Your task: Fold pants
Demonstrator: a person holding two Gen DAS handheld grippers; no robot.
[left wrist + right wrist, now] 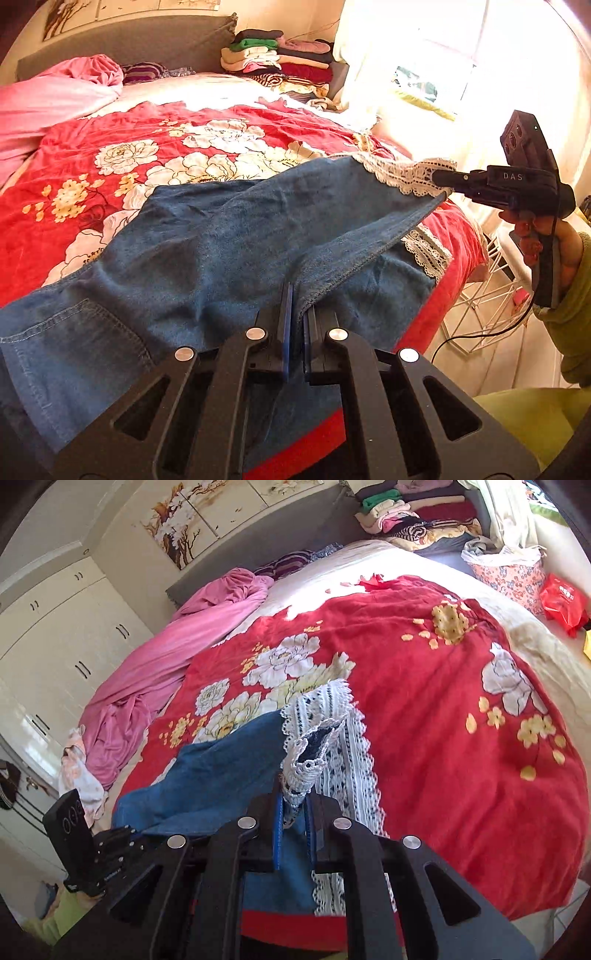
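Observation:
Blue denim pants with a white lace hem lie across a red floral bedspread. In the left wrist view my left gripper is shut on the stitched edge of one pant leg, near the front of the bed. To the right my right gripper, held by a hand in a green sleeve, is shut on the lace hem, and the lifted leg stretches between the two grippers. In the right wrist view the lace hem is bunched between the shut fingers of my right gripper. The denim runs left toward my left gripper.
Folded clothes are stacked at the headboard corner. A crumpled pink sheet lies along the bed's far-left side. A white wire rack stands beside the bed on the right. A floral bag and a red packet sit near the window side.

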